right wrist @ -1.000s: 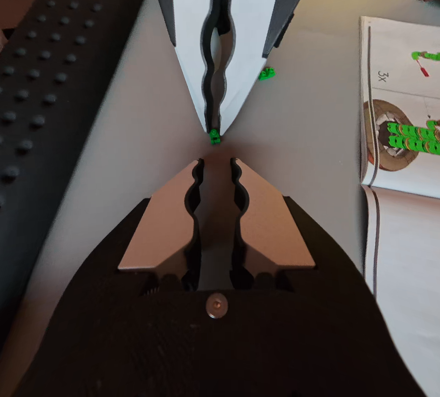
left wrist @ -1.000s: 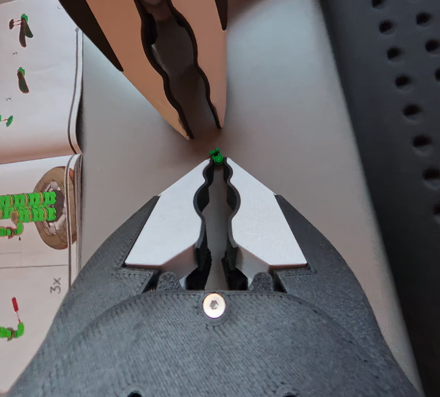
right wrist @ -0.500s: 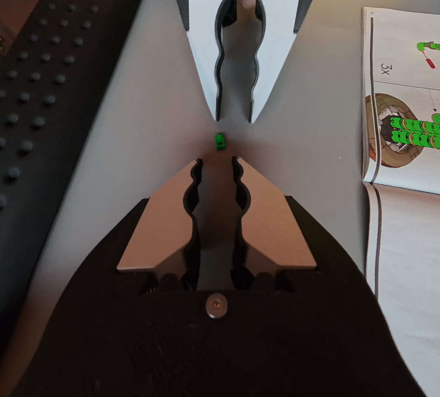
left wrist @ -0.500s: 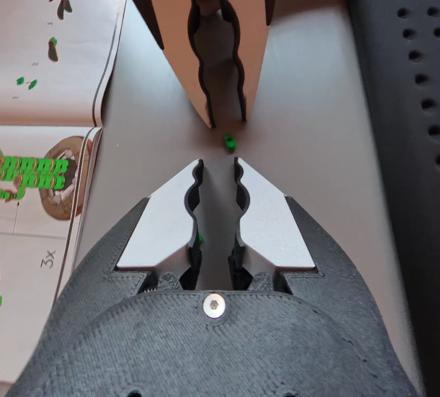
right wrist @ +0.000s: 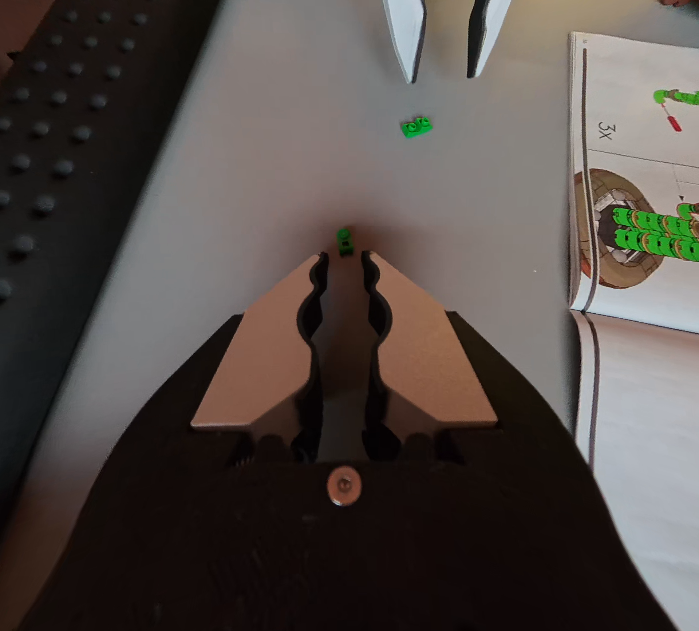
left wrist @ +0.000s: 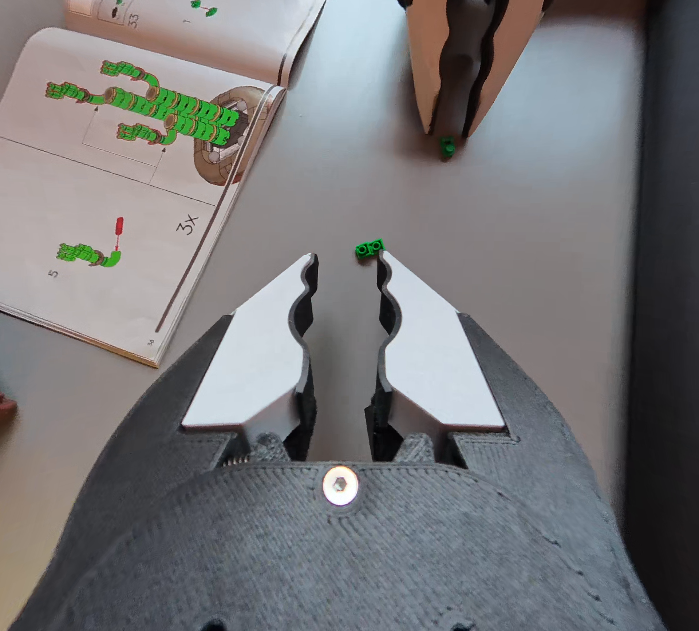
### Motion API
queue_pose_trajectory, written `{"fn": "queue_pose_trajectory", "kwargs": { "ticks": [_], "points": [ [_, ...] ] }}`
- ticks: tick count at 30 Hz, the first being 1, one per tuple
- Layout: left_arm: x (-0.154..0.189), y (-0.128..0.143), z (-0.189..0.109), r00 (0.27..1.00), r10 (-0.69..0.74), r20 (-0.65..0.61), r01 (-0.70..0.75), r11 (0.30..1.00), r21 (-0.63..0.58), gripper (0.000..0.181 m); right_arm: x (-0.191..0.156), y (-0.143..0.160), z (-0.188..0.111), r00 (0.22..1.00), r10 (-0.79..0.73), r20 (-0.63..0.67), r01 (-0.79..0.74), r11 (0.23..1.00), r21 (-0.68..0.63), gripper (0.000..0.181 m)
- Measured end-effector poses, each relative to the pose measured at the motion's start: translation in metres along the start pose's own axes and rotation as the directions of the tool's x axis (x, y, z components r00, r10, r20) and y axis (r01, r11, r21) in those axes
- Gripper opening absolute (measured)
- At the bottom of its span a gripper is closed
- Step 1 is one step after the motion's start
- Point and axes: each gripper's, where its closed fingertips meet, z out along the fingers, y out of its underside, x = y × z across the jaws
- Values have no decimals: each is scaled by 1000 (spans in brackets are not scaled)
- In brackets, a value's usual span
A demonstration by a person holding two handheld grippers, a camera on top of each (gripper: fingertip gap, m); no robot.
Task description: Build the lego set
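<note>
On a grey surface [left wrist: 491, 234], two small green lego pieces lie apart. The left hand-held gripper [left wrist: 347, 257] is open and empty, its right fingertip just beside a two-stud green plate [left wrist: 369, 247]. The right hand-held gripper [right wrist: 343, 258] is also open, a small green brick [right wrist: 345, 243] lying just in front of its tips. An open instruction booklet [left wrist: 113, 178] lies nearby.

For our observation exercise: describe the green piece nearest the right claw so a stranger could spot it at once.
Start at the open instruction booklet on the grey table, then look across to the dark right claw. Just beyond its tips lies a small green lego piece. Unlike the flat two-stud green plate farther off, it is narrow with one round stud.
</note>
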Motion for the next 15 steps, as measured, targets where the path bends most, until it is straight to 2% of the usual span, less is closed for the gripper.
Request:
{"fn": "queue_pose_trajectory", "kwargs": {
  "ticks": [9, 10, 13, 15],
  "points": [
    [3, 4, -9, 998, -50, -41, 51, 998, 25, 33, 0, -2, 4, 1000, -7, 12, 7, 1000, -3, 14],
    [3, 5, -8, 997, -66, -47, 67, 998, 22, 34, -2, -2, 4, 1000, -8, 20, 8, 1000, -4, 7],
    [4, 5, -5, 988, -136, -76, 137, 991, 10, 38, -2, -2, 4, 1000, -12, 16, 12, 1000, -6, 7],
    [1, 4, -2, 986, -157, -53, 157, 988, -6, 39, -2, -2, 4, 1000, -14, 13, 14, 1000, -8, 7]
  ]
}}
